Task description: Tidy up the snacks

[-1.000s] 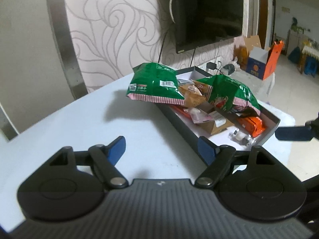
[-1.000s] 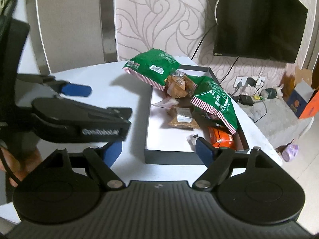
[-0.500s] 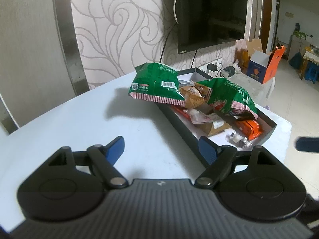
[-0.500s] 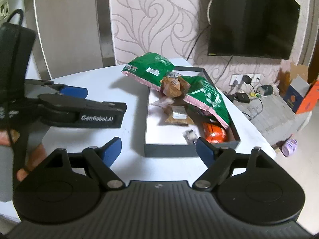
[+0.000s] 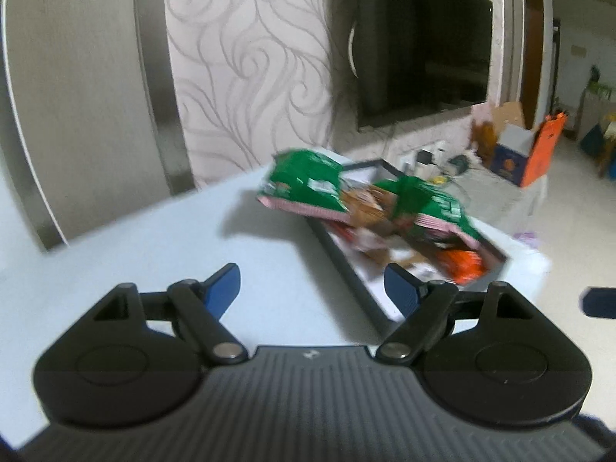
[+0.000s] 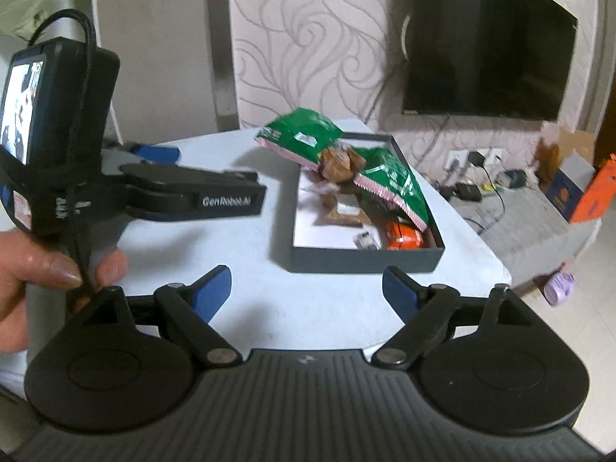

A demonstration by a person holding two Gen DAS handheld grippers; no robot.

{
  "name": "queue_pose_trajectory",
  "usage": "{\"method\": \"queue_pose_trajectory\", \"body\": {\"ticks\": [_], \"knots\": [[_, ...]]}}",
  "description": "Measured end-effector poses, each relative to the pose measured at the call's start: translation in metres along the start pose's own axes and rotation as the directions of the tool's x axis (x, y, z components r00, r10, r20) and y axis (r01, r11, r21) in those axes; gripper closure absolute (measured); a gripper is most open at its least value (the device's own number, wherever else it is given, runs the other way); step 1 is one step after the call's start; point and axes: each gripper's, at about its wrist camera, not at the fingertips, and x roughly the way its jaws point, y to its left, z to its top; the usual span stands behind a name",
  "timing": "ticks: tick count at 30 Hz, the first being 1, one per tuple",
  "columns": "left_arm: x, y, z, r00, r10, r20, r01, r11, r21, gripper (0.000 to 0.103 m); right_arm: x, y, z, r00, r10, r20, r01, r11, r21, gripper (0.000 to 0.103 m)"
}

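Observation:
A dark grey box [image 6: 365, 260] [image 5: 348, 269] sits on the pale round table [image 6: 246, 246] and holds several snacks. One green bag [image 6: 298, 140] [image 5: 304, 186] hangs over the box's far left rim. A second green bag [image 6: 392, 184] [image 5: 431, 211], a brown packet [image 6: 338, 161] and an orange pack [image 6: 406, 236] [image 5: 462, 265] lie inside. My left gripper [image 5: 312, 288] is open and empty, well short of the box. My right gripper [image 6: 306, 288] hovers before the box's near wall, its jaws opening, nothing between them. In the right wrist view a hand [image 6: 42, 269] holds the left gripper's body.
A black television [image 6: 485, 42] hangs on the swirl-patterned wall behind the table. Chargers and cables [image 6: 477, 188] lie on a low ledge to the right, beside orange and blue cartons [image 6: 577, 188]. The table's right edge drops off close past the box.
Both grippers have drawn back and up from the box, which now looks smaller and farther. The right jaws have widened slightly. The snacks have not moved.

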Motion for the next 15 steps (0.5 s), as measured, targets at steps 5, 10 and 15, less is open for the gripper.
{"method": "queue_pose_trajectory", "body": {"ticks": [5, 10, 15], "knots": [[-0.025, -0.012, -0.010, 0.999, 0.018, 0.040, -0.019, 1.000, 0.013, 0.019, -0.015, -0.009, -0.005, 0.999, -0.002, 0.032, 0.002, 1.000, -0.003, 0.010], [-0.041, -0.004, -0.014, 0.998, 0.046, 0.048, -0.044, 0.998, -0.043, 0.019, -0.019, -0.012, -0.009, 0.999, 0.020, 0.034, -0.020, 1.000, 0.007, 0.010], [-0.045, 0.006, -0.019, 0.996, 0.082, 0.038, -0.080, 0.996, -0.039, 0.019, -0.018, -0.006, -0.013, 0.999, 0.038, 0.032, -0.039, 0.999, 0.009, 0.009]]}}
